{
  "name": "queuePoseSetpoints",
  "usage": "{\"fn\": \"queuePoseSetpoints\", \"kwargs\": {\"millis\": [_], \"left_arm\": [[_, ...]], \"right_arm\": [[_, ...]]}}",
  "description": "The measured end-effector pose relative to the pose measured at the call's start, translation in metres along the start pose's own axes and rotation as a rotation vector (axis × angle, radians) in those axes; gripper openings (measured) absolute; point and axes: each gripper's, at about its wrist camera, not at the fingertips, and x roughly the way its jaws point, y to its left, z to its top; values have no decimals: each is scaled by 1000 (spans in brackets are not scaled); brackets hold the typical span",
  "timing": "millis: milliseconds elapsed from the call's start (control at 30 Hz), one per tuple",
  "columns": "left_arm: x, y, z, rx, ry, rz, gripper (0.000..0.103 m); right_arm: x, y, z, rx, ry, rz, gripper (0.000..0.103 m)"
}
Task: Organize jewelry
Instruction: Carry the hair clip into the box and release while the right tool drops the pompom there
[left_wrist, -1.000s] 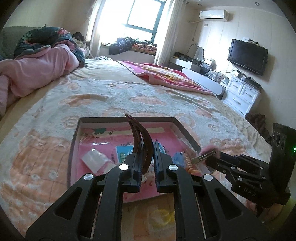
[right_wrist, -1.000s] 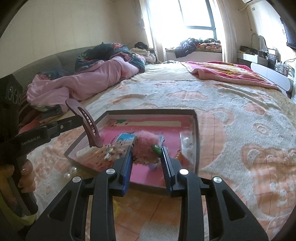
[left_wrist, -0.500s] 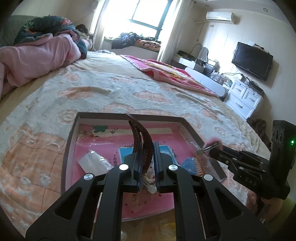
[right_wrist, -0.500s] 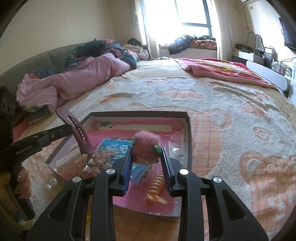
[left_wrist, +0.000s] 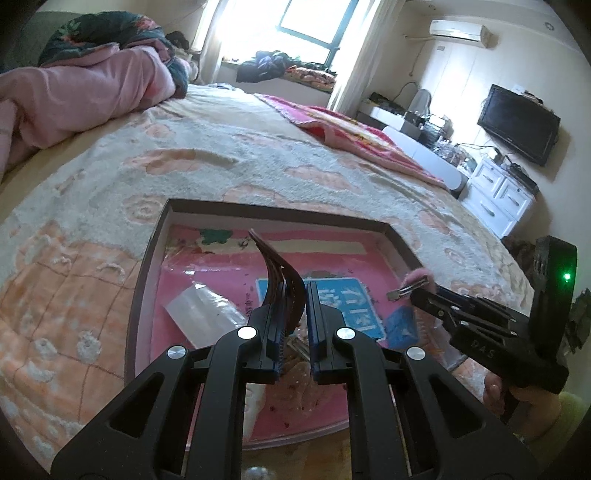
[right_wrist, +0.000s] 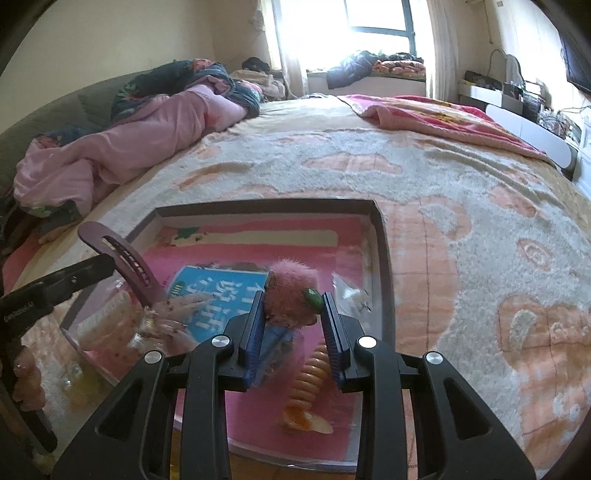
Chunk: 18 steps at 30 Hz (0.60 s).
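Observation:
A shallow dark-rimmed box (left_wrist: 280, 212) with a pink floor lies on the bed. Above its middle my left gripper (left_wrist: 304, 291) is shut on a curved maroon hair clip (left_wrist: 279, 269), which sticks up from the jaws. My right gripper (right_wrist: 293, 299) is shut on a fluffy pink hair clip (right_wrist: 291, 286) with a green bead, over the box's right half. In the right wrist view the maroon clip (right_wrist: 125, 258) stands at the left, in the left gripper (right_wrist: 107, 266). The left wrist view shows the right gripper (left_wrist: 410, 291) at the right with pink fluff (left_wrist: 419, 274) at its tips.
In the box lie a blue card (right_wrist: 214, 291), an orange spiral hair tie (right_wrist: 308, 384), a clear plastic bag (left_wrist: 203, 310) and small trinkets. A pink quilt (left_wrist: 85, 92) lies far left, a red blanket (left_wrist: 354, 129) far right. A white dresser (left_wrist: 498, 195) and a TV (left_wrist: 517, 123) stand beyond.
Both grippers have moved forward and lower over the box, each keeping its clip. The box looks nearer and the orange spiral tie has come into sight under the right gripper.

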Motion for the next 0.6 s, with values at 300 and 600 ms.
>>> {"fn": "queuePoseSetpoints", "kwargs": {"millis": [300,600], "left_arm": [[-1,5,-5,-10,2,16,6],[-1,8,-7,-20,16,33,6]], "right_arm": [[-5,-4,-6,9,0,-7,32],[-19,-4,-11,7,-25,-14,50]]}}
